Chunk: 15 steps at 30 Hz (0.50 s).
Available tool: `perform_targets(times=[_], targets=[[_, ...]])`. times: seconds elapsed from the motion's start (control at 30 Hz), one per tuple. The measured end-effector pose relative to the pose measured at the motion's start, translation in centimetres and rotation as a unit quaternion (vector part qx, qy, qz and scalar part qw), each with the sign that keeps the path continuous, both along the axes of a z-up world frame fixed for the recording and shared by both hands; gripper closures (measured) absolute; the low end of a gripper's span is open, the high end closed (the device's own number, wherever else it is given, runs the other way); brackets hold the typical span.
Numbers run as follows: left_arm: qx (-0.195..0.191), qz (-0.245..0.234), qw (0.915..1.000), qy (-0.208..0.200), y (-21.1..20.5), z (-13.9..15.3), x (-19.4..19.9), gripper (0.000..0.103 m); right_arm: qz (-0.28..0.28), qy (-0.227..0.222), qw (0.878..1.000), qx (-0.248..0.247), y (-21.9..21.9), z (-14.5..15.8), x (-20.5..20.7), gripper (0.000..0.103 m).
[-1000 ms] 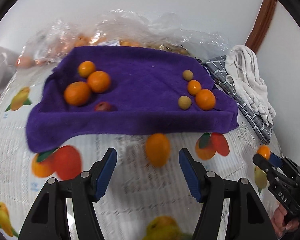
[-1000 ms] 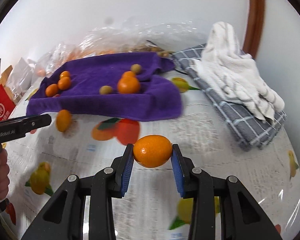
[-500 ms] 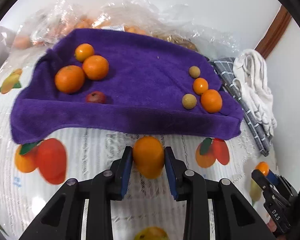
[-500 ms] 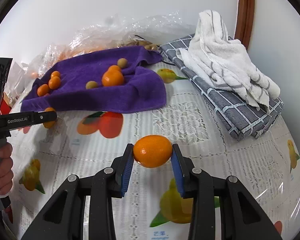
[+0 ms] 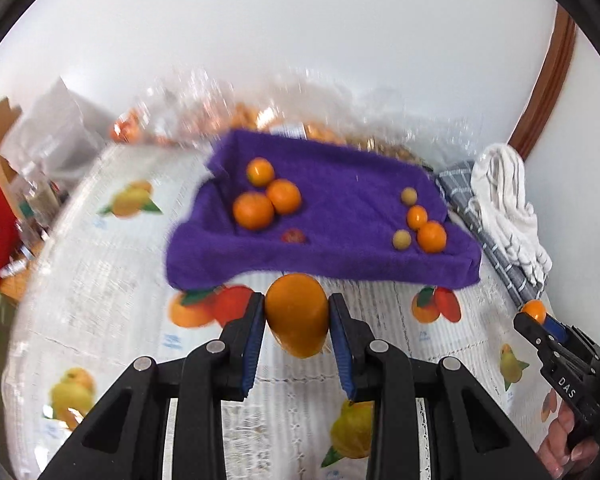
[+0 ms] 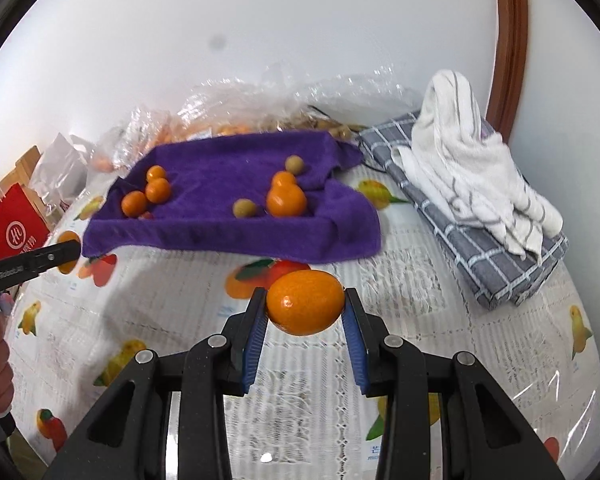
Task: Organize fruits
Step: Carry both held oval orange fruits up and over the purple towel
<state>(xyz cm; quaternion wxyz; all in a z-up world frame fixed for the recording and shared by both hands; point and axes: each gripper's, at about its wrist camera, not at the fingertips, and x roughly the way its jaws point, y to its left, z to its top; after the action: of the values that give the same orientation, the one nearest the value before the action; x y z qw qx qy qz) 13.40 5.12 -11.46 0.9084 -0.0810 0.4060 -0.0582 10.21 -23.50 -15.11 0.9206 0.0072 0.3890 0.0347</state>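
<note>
Kumquat (image 5: 297,320) clamped in left gripper (image 5: 297,322), near purple towel (image 5: 340,256) edge.

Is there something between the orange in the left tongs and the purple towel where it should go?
Nothing visible. The left tongs hold the orange just before the purple towel; only bare tablecloth lies between.

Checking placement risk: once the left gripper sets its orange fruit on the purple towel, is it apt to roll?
Probably somewhat: the orange fruit is smooth and oval. The purple towel looks soft and napped, which should damp rolling. Fruit already there sits in small clusters, so it likely settles.
</note>
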Motion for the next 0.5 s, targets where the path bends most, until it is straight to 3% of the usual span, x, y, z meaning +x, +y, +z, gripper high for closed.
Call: perform_targets(times=[0.23, 0.5], targets=[[0.021, 0.020, 0.9986, -0.044, 1.3, 4.7, -0.3, 0.073, 0.000, -0.019, 1.000, -0.007, 1.0, 3.2, 0.8, 0.066], [0.037, 0.028, 0.9964, -0.070, 1.2, 7.5, 0.6, 0.073, -0.007, -0.039, 0.999, -0.001, 1.0, 6.0, 2.4, 0.066]])
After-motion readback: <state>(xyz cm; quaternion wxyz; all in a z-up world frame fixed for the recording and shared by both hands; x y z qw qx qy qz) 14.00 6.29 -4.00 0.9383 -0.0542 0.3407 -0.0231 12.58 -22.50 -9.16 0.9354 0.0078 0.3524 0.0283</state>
